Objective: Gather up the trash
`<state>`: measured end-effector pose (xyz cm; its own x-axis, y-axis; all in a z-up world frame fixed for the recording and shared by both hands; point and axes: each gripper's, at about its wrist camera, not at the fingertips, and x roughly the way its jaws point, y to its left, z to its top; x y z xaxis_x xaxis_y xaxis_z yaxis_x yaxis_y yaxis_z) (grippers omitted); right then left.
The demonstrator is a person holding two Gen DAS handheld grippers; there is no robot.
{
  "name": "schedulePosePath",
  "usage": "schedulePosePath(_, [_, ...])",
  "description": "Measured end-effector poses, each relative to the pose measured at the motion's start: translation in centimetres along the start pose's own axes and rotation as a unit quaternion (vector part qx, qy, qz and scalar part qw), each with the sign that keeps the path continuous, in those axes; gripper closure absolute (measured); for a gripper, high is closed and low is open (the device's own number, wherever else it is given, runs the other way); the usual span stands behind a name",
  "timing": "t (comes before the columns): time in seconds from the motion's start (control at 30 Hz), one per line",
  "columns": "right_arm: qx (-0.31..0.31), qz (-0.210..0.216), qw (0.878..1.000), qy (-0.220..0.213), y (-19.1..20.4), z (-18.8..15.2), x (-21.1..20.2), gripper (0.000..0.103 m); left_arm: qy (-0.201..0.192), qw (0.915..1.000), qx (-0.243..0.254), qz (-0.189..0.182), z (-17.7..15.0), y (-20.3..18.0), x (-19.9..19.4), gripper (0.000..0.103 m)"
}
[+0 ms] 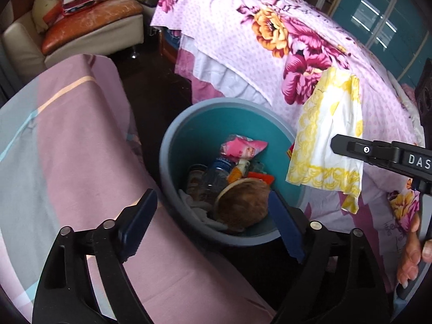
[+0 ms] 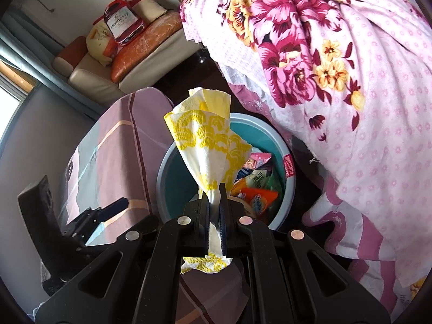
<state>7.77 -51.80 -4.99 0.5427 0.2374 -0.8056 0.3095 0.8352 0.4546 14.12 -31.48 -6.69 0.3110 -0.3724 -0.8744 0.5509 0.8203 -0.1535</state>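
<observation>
Left wrist view: left gripper (image 1: 213,216) jaws spread wide, nothing between them, poised over the near rim of the bin (image 1: 172,145). The yellow-and-white napkin (image 1: 328,145) hangs from the right gripper (image 1: 334,144) beside the bin's far-right rim.

Right wrist view: right gripper (image 2: 215,191) jaws pressed together, pinching the napkin (image 2: 208,140) low down; it fans out ahead of the fingertips, in front of the bin (image 2: 287,167).
</observation>
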Motion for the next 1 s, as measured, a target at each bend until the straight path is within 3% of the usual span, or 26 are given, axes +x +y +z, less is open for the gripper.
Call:
schedulePosePath(0.5, [-0.02,-0.018,0.999,0.023,2.5,-0.3,1.8,0.092,-0.003,0.9998,-0.016,0.01,-1.3,1.7,-1.9,0.014])
schedulePosePath(0.57, [-0.016,-0.021,0.999,0.025,2.6,-0.2,2.0,0.086,-0.003,0.9998,-0.018,0.01,-1.4,1.8,-2.1,0.013])
schedulePosePath(0.63, [-0.017,-0.025,0.999,0.022,2.8,-0.3,2.0,0.07,-0.005,0.9997,-0.021,0.011,-1.5,2.0,-2.4,0.012])
schedulePosePath(0.9, [-0.024,-0.029,0.999,0.013,3.8,-0.7,1.0,0.032,-0.015,0.9993,-0.029,0.016,-2.1,2.5,-4.2,0.012])
schedulePosePath(1.0, [-0.03,-0.026,0.999,0.014,4.2,-0.9,0.2,0.028,-0.032,0.9987,-0.024,0.032,-2.3,2.3,-5.7,0.012])
